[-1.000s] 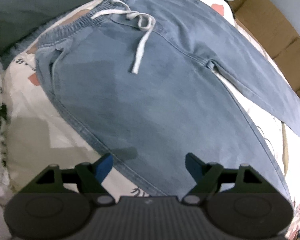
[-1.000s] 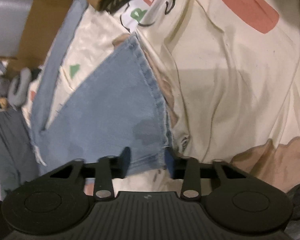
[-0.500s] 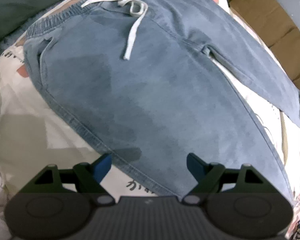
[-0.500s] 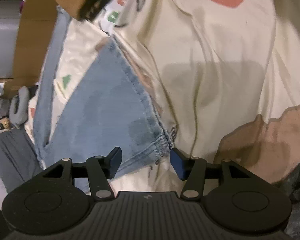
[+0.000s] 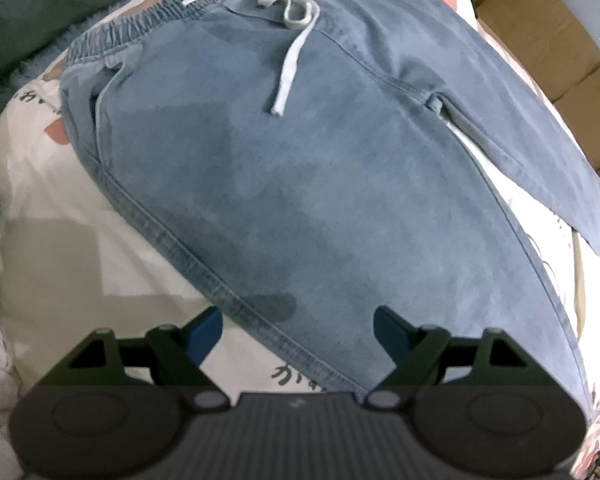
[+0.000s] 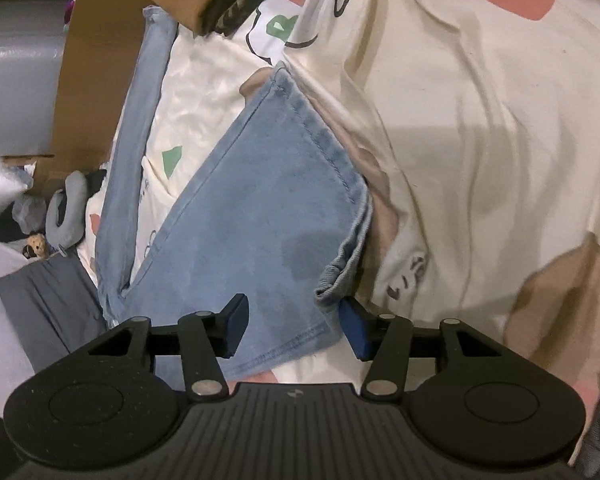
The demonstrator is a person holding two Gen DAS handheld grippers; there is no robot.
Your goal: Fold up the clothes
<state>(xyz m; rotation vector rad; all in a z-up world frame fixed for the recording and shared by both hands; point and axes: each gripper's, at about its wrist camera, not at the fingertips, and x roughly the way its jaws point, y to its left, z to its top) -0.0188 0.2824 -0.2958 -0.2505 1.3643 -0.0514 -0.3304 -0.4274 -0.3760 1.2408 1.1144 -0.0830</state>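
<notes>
Jeans (image 5: 300,184) lie spread flat on the cream printed bedsheet (image 5: 60,264), waistband at the far end of my left view, white drawstring (image 5: 288,68) knotted and trailing down the front. The two legs part toward the right, with a strip of sheet showing between them. My left gripper (image 5: 298,326) hangs steeply over the outer seam of the nearer leg, jaws spread wide and nothing pinched; the seam runs between the blue pads (image 5: 206,330), but neither pad touches cloth as far as I can see.

In the right view, the hem end of one leg (image 6: 260,208) lies on the sheet, its near corner curled up into a small roll (image 6: 340,272). My right gripper (image 6: 296,326) sits over that hem, jaws closing, with the denim edge between them. The right-side pad looks just beside the rolled corner; the view is too foreshortened for me to say it touches. I read the cloth as not yet clamped. The other leg (image 6: 136,120) runs up the left of that view beside a cardboard box (image 6: 96,60). A grey garment (image 6: 48,300) lies at lower left.
</notes>
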